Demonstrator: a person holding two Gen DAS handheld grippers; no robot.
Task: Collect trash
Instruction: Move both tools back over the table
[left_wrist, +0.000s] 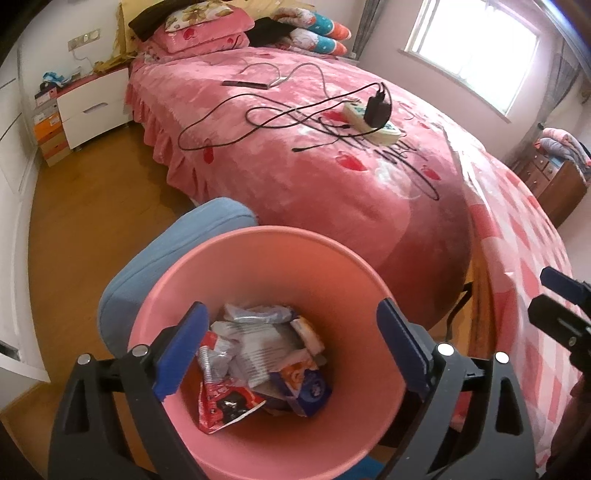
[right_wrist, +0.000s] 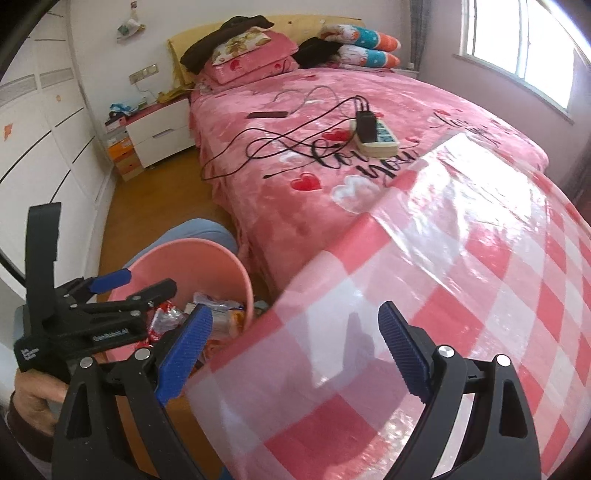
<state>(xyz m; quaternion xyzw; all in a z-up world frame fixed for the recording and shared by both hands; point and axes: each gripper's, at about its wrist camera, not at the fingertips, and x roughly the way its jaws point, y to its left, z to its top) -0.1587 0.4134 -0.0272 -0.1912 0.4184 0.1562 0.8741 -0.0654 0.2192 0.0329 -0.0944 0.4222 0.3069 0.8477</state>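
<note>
**Both grippers empty over bin and worktop**

The left gripper (left_wrist: 291, 354) hangs above the pink bin (left_wrist: 343, 280), jaws spread wide and holding nothing. The trash (left_wrist: 258, 362), crumpled wrappers and packets, lies at the bin's bottom. The right gripper (right_wrist: 295, 354) is over the checked worktop (right_wrist: 461, 295), jaws wide apart and empty. From it, the bin sits at about 9 o'clock, beside the bed (right_wrist: 295, 206) with a power strip (right_wrist: 376, 140) on it.
</note>
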